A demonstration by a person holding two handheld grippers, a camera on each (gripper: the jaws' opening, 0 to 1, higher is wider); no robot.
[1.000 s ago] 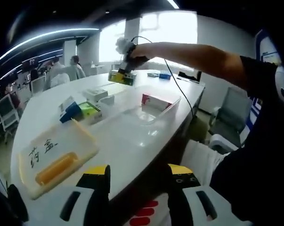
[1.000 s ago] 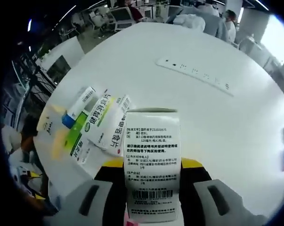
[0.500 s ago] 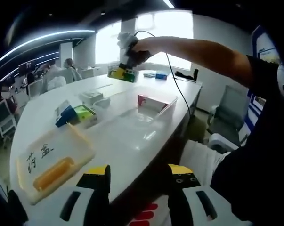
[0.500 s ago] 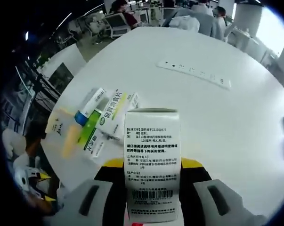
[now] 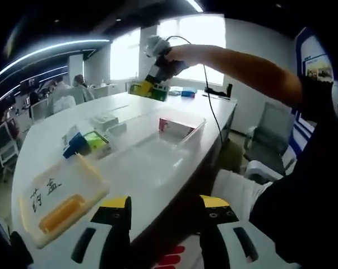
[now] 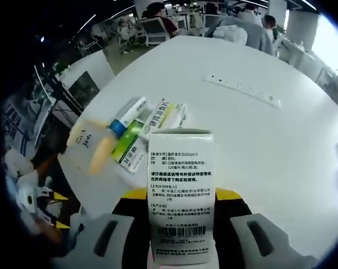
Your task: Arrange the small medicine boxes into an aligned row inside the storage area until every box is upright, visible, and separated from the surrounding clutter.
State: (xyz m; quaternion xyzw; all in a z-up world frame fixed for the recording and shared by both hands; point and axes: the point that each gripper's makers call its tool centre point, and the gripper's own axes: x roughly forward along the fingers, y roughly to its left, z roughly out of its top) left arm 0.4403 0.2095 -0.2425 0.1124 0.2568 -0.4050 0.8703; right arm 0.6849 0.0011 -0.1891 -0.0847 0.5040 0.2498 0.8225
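My right gripper is shut on a white medicine box printed with text and a barcode, held upright above the table. In the left gripper view that gripper hangs in a person's hand above the far end of a clear storage bin. A red-and-white box lies inside the bin at its far end. Loose boxes lie in a cluster on the white table, seen as blue and green boxes left of the bin. My left gripper is open and empty at the near table edge.
A translucent lid with handwritten characters and an orange piece lies at the near left. A white power strip lies further along the table. Office chairs and seated people are beyond the table. A grey chair stands at the right.
The right gripper has risen with the white box, so the loose boxes look smaller and further below it. The left gripper stays open; its view shifted slightly.
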